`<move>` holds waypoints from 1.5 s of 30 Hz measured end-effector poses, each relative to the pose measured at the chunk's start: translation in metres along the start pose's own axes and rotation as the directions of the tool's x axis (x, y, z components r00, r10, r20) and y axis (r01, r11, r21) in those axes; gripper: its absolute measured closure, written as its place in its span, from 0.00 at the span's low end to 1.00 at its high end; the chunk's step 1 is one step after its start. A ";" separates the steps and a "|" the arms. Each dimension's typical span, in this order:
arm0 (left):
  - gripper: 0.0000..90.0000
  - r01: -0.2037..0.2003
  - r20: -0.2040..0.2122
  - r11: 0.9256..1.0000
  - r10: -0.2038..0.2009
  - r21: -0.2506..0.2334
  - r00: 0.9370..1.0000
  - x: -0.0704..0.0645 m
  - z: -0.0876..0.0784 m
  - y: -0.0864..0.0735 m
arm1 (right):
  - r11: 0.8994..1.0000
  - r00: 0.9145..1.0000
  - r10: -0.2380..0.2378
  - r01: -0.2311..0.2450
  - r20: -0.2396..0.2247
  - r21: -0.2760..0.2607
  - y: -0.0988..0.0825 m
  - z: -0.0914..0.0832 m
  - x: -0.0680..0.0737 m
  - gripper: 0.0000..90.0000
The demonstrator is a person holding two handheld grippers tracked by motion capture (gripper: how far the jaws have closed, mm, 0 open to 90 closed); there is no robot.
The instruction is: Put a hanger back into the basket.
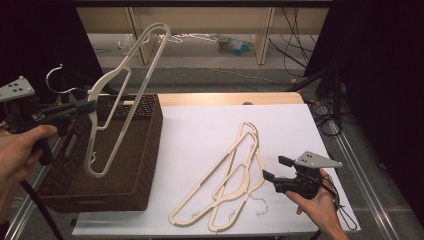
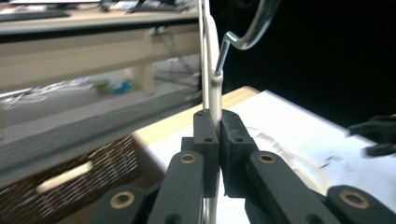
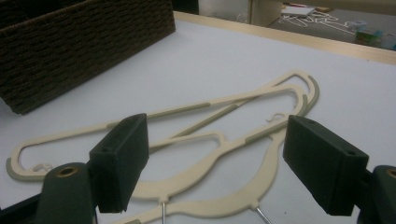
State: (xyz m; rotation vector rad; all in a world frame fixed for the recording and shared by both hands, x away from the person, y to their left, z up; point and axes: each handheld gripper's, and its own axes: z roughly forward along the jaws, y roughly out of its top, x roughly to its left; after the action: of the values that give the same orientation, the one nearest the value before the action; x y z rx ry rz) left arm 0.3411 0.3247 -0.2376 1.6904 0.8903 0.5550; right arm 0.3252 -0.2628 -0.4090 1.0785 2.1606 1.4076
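My left gripper (image 1: 89, 106) is shut on the neck of a cream plastic hanger (image 1: 131, 75), held up over the wicker basket (image 1: 142, 150) with its metal hook (image 1: 54, 80) pointing left. In the left gripper view the jaws clamp the hanger (image 2: 214, 60) just below its hook (image 2: 247, 32). My right gripper (image 1: 276, 168) stands open near the table's front right, a little to the right of overlapping cream hangers (image 1: 235, 170) lying flat on the white sheet. In the right gripper view the gripper (image 3: 222, 158) has wide jaws that frame those hangers (image 3: 210, 140) with nothing between the pads.
The dark woven basket (image 3: 84, 42) takes up the table's left side. The white sheet (image 1: 210, 125) covers the table (image 1: 225, 98) between the basket and the lying hangers. Cables and clutter lie on the floor beyond the far edge.
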 end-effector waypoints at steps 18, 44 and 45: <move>0.96 -0.054 -0.095 0.954 0.085 0.296 0.992 0.048 0.007 -0.071 | 1.000 1.000 -0.027 0.027 -0.010 0.015 -0.002 0.004 0.001 0.26; 0.94 0.042 -0.156 0.885 0.035 0.464 0.987 0.085 0.067 -0.127 | 0.999 1.000 -0.026 0.027 -0.016 0.045 -0.003 0.004 0.002 0.26; 0.93 0.047 -0.181 0.881 0.044 0.470 0.983 0.087 0.067 -0.127 | 0.998 1.000 -0.023 0.024 -0.020 0.050 -0.003 0.004 0.002 0.26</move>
State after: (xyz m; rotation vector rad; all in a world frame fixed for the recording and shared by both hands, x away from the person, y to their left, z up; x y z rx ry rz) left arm 0.4076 0.3690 -0.3851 2.1010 1.2392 0.5278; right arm 0.3252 -0.2599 -0.4133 1.0578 2.2265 1.3661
